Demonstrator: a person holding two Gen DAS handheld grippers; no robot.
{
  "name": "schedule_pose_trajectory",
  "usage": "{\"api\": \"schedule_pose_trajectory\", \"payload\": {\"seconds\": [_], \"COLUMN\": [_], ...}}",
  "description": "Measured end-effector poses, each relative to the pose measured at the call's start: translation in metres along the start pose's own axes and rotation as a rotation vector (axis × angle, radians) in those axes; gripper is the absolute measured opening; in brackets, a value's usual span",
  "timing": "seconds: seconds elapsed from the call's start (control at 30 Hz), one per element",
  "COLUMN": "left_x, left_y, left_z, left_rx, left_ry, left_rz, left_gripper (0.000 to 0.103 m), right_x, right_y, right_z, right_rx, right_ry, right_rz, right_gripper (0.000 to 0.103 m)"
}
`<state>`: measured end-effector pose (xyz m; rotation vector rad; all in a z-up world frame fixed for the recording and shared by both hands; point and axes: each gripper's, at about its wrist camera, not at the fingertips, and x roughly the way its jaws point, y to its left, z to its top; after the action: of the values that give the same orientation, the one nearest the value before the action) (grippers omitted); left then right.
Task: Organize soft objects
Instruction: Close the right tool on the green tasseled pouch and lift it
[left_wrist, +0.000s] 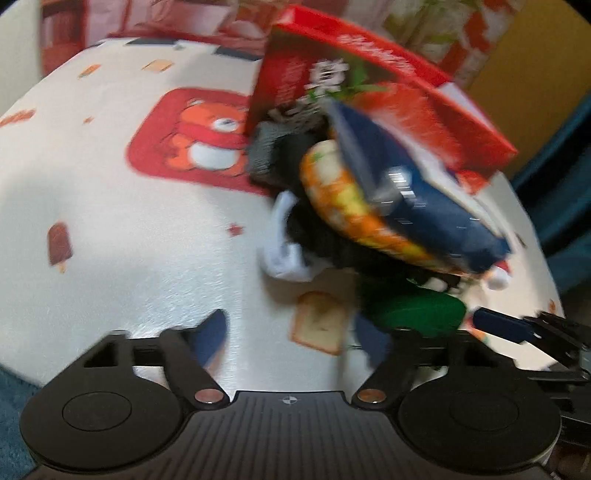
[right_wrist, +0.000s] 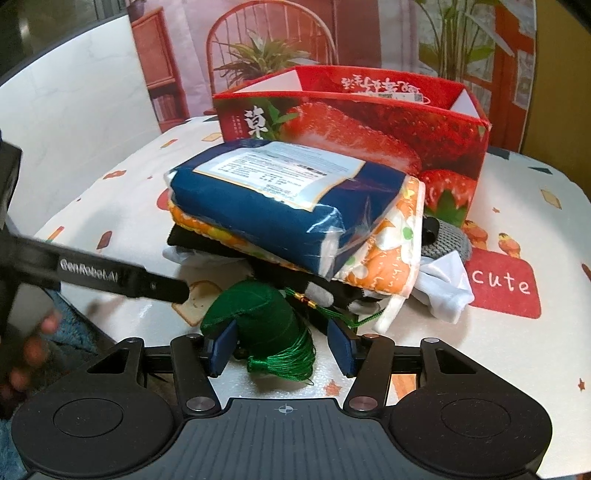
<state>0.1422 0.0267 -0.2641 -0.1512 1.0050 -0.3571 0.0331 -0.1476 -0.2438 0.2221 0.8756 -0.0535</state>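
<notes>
A pile of soft things lies on the table in front of a red strawberry box (right_wrist: 369, 122). On top is a blue cloth in clear wrap (right_wrist: 266, 195), under it an orange patterned cloth (right_wrist: 391, 243), black fabric, a white sock (right_wrist: 447, 288) and a grey knit piece (right_wrist: 448, 240). A green pouch with a tassel (right_wrist: 258, 321) sits in front, between the open fingers of my right gripper (right_wrist: 282, 345), which are not closed on it. My left gripper (left_wrist: 295, 336) is open and empty to the left of the pile (left_wrist: 388, 206); the left wrist view is blurred.
The table (right_wrist: 110, 221) has a white cloth with cartoon prints and a red "cute" patch (right_wrist: 502, 284). My left gripper's arm (right_wrist: 110, 277) reaches in from the left in the right wrist view. A printed backdrop stands behind the box.
</notes>
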Motion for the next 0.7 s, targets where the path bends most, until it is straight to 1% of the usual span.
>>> {"api": "schedule_pose_trajectory", "payload": {"seconds": [0.03, 0.07, 0.1, 0.17, 0.2, 0.3, 0.37, 0.57, 0.7], "left_x": [-0.001, -0.003, -0.003, -0.002, 0.001, 0.009, 0.011, 0.022, 0.029], "left_y": [-0.006, -0.011, -0.016, -0.023, -0.025, -0.033, -0.036, -0.036, -0.031], "left_z": [0.0, 0.0, 0.001, 0.004, 0.006, 0.009, 0.011, 0.002, -0.003], "left_rx": [0.025, 0.045, 0.057, 0.062, 0.063, 0.075, 0.074, 0.051, 0.017], "left_ry": [-0.006, -0.01, -0.008, 0.007, 0.011, 0.015, 0.009, 0.005, -0.008], "left_rz": [-0.008, -0.025, -0.05, -0.115, -0.135, -0.156, -0.186, -0.285, -0.312], "left_gripper": [0.07, 0.067, 0.061, 0.056, 0.056, 0.055, 0.054, 0.054, 0.054], "right_x": [-0.001, -0.002, -0.003, -0.005, -0.004, 0.002, 0.005, 0.017, 0.029], "right_y": [0.001, 0.002, 0.004, 0.006, 0.007, 0.007, 0.007, 0.011, 0.015], "right_z": [0.0, 0.0, 0.0, -0.001, -0.001, -0.002, -0.003, -0.002, -0.003], "right_rx": [-0.005, -0.011, -0.018, -0.035, -0.04, -0.036, -0.041, -0.091, -0.117], "right_ry": [-0.002, -0.007, -0.015, -0.021, -0.016, 0.013, 0.024, 0.02, 0.045], "right_rz": [0.002, 0.006, 0.013, 0.02, 0.02, 0.023, 0.028, 0.02, 0.006], "right_gripper": [0.051, 0.051, 0.051, 0.051, 0.051, 0.051, 0.051, 0.051, 0.051]}}
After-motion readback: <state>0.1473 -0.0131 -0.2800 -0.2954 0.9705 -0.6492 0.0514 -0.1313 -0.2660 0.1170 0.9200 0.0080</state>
